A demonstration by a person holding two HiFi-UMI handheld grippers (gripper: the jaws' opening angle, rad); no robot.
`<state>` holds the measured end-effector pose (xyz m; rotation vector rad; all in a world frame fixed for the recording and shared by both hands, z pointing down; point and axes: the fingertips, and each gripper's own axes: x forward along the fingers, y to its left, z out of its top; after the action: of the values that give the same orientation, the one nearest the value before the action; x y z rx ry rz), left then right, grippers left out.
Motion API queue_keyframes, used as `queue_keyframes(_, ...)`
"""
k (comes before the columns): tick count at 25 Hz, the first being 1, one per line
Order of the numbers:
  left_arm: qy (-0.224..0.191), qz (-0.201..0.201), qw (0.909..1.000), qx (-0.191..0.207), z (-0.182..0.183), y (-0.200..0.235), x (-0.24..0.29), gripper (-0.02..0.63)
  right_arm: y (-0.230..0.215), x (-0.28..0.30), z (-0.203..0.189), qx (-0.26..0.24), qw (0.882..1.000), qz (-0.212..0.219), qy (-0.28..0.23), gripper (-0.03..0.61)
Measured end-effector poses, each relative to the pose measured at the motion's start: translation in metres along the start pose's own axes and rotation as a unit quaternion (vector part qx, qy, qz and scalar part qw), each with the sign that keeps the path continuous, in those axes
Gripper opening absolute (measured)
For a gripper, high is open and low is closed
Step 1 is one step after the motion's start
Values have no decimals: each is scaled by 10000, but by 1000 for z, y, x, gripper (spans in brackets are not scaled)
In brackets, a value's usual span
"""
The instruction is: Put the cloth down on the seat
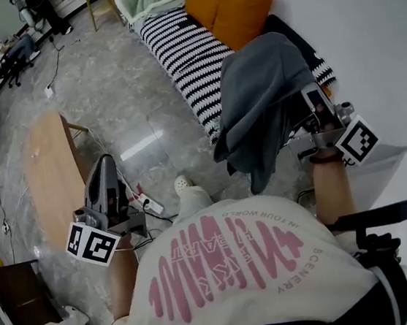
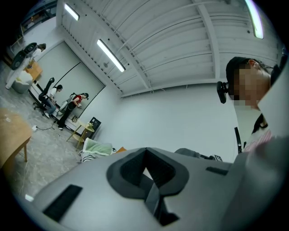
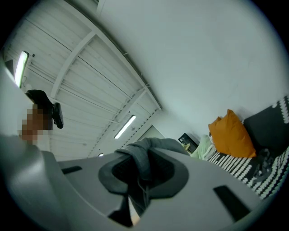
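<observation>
Head view, looking steeply down over a person's white printed T-shirt [image 1: 231, 265]. The R gripper [image 1: 313, 111] holds a grey cloth [image 1: 261, 92] up over the near end of the striped seat [image 1: 182, 50]. The cloth hangs in loose folds, and its lower edge drops past the seat's front edge. Can't tell if it brushes the seat. In the R gripper view the jaws are nearly closed, pinching a bunched fold of cloth btwn the pads. Orange cushions [image 1: 232, 4] lie farther along the seat. The L gripper [image 1: 103, 181] is well apart from the seat, across the floor, beside a wooden table [image 1: 51, 177]. Its jaws are together w/ nothing btwn them.
</observation>
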<state>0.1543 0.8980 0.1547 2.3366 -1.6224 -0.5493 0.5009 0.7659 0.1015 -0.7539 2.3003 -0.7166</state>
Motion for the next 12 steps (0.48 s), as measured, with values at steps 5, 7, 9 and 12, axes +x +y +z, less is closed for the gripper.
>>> queue_keyframes(5,-90,-101,9999,-45,2,31,41,8,-16,34,3,-107,9999,93,8,60)
queue_keyframes(7,-84,-60,9999,-2,5,53,72,8,-32,56,8,-160,9999,52,1,60)
queue_keyframes(9,-8,43,10000,70,7,82,106,8,-56,84,10,-190,9998,-4,-24,60)
queue_keyframes(12,168,87,9998,118,13,119,148,8,-85,123,11,-200,9996,-167,-96,60)
